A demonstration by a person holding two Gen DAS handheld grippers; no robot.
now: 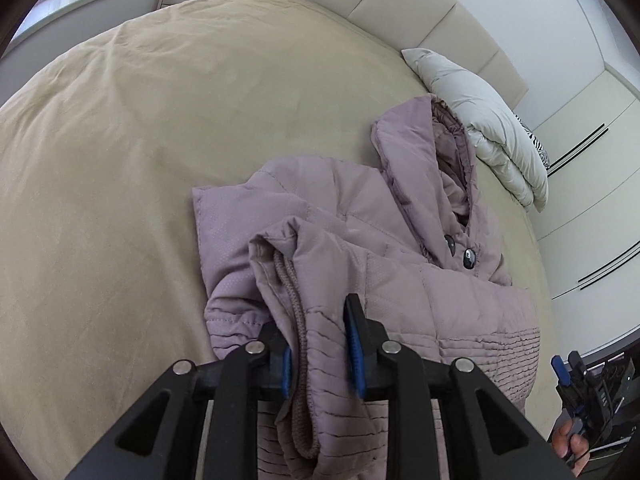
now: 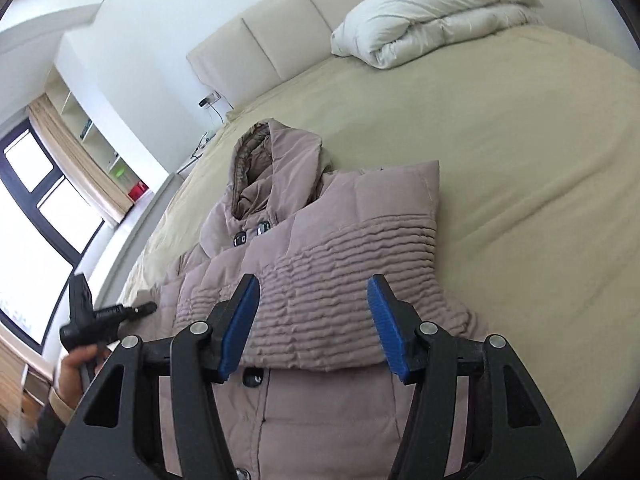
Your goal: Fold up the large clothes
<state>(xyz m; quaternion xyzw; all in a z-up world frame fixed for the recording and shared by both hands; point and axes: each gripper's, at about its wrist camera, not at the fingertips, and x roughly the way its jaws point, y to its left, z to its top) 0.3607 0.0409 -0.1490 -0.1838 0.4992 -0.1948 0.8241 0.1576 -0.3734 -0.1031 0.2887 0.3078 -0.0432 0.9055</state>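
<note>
A mauve hooded puffer jacket lies on the beige bed, hood toward the headboard. In the left wrist view my left gripper is shut on the jacket's sleeve cuff, whose ribbed knit lining shows between the blue pads. In the right wrist view the jacket has one sleeve folded across its chest. My right gripper is open above the folded sleeve, holding nothing. The right gripper also shows at the lower right of the left wrist view, and the left gripper at the lower left of the right wrist view.
A folded white duvet lies by the padded headboard; it also shows in the right wrist view. White wardrobe doors stand right of the bed. A window and shelves are on the other side.
</note>
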